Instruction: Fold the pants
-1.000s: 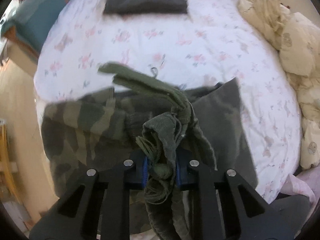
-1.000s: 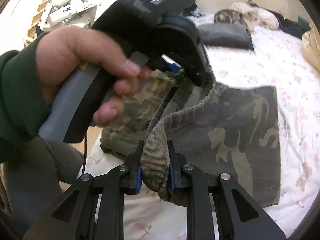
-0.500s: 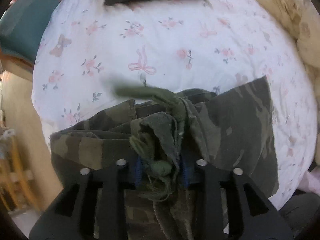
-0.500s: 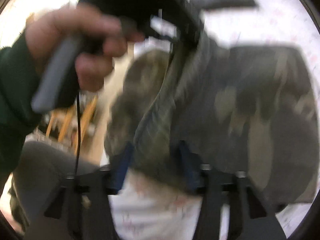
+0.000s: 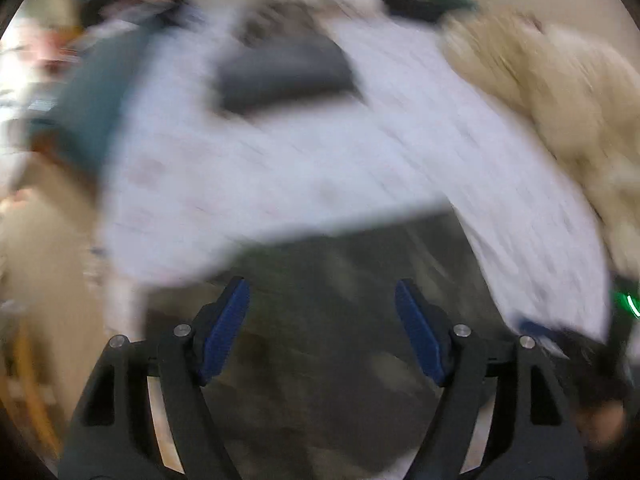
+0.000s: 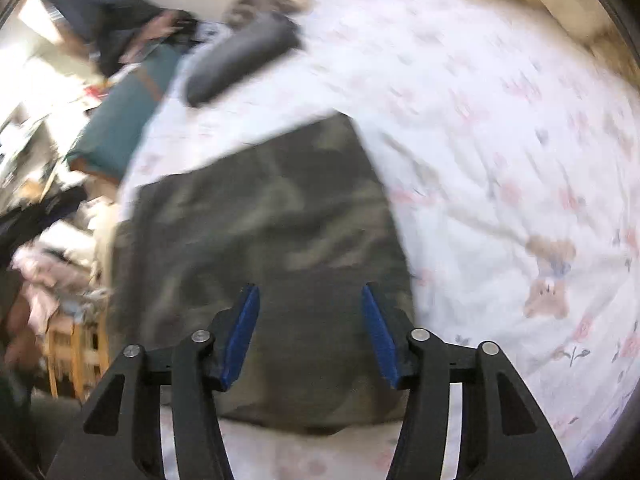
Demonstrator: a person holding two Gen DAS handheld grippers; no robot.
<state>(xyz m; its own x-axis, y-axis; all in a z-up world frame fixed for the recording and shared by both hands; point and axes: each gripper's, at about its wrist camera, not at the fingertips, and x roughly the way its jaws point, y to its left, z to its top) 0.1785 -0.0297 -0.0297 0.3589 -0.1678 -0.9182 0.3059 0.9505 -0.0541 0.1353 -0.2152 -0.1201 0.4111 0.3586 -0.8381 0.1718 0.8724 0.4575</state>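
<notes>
The camouflage pants (image 6: 272, 248) lie folded flat in a rough rectangle on the white flowered bed sheet (image 6: 500, 140). My right gripper (image 6: 308, 328) is open and empty, just above the near end of the pants. In the blurred left wrist view the pants (image 5: 340, 300) show as a dark patch under my left gripper (image 5: 322, 328), which is open and empty with its blue pads (image 5: 224, 328) wide apart.
A folded dark grey garment (image 6: 244, 56) lies on the sheet beyond the pants; it also shows in the left wrist view (image 5: 284, 76). A cream quilt (image 5: 552, 100) is bunched on the right. A teal pillow (image 6: 124, 116) and clutter are off the bed's left edge.
Both grippers have opened and let go of the pants' waistband. The pants now lie flat on the sheet. Both grippers have pulled back and are moving fast, which blurs the views.
</notes>
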